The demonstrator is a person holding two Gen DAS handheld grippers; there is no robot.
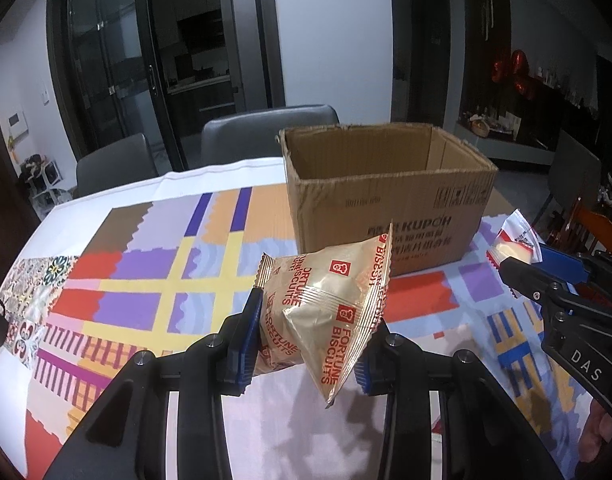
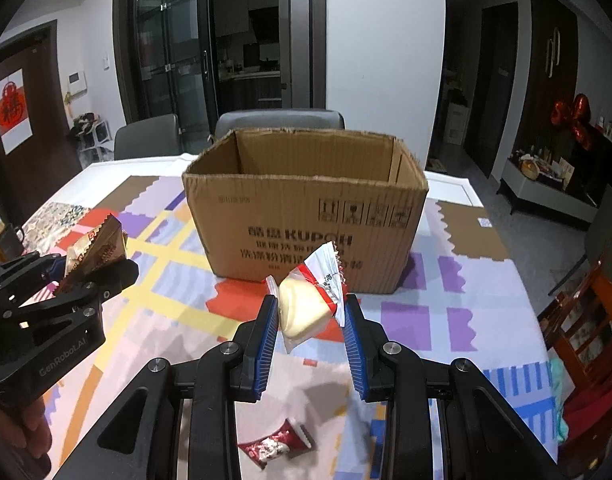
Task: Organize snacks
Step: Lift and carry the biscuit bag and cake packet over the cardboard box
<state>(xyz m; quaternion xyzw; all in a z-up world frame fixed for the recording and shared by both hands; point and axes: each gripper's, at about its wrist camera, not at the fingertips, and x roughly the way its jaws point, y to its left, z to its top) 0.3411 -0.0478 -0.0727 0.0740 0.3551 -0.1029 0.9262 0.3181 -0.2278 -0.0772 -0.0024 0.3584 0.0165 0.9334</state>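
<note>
Left gripper (image 1: 312, 330) clamped on gold biscuit packet (image 1: 330, 312), held above table (image 1: 154, 280). Right gripper (image 2: 310, 334) clamped on pale snack packet (image 2: 306, 308). Cardboard box (image 2: 306, 216) open-topped, toward table's far edge. Red wrapped candy (image 2: 274, 446) lies near front edge.

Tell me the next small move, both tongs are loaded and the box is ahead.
Probably carry the left tongs, shut on the gold biscuit pack, forward over the open cardboard box and release. The right tongs hold a white-wrapped snack; going one at a time should avoid crowding the opening.
</note>
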